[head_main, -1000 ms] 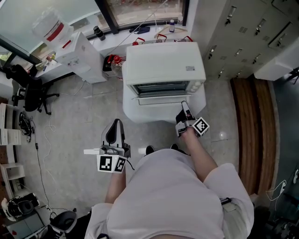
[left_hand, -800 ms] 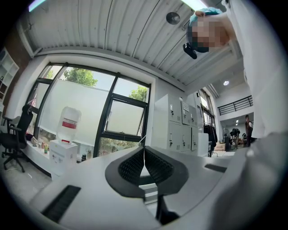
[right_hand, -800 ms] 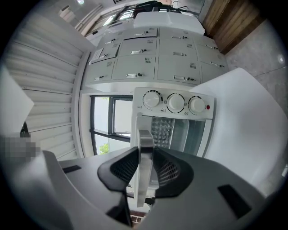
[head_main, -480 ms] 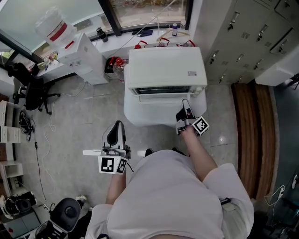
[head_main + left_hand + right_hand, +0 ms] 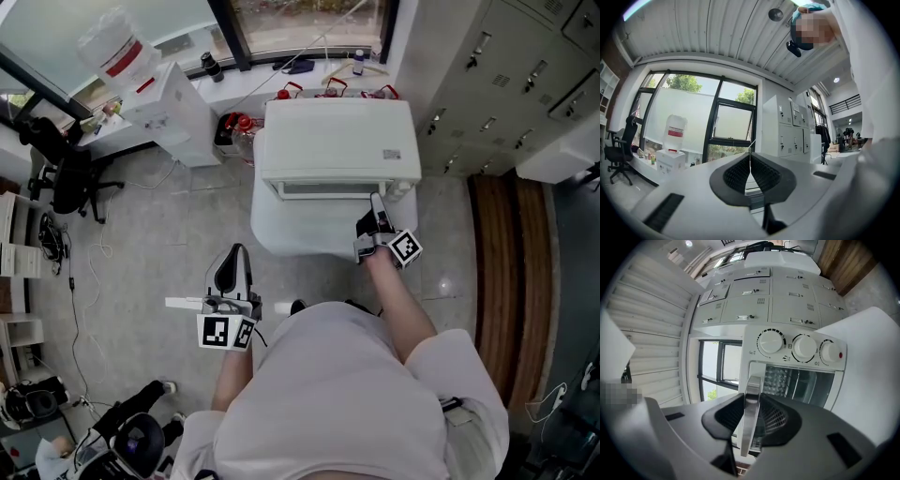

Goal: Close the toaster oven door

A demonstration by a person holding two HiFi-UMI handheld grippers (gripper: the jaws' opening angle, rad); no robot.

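White toaster oven door [image 5: 328, 189], nearly shut

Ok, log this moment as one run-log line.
right gripper: shut on door handle | toaster oven door: not fully closed | left gripper: shut, empty

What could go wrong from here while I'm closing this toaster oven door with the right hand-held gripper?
1. The right hand-held gripper pinches the smooth metal door handle edge-on, so the bar may slip out and let the door drop open.
2. A hard push could shove the toaster oven back on its white stand toward the window ledge.
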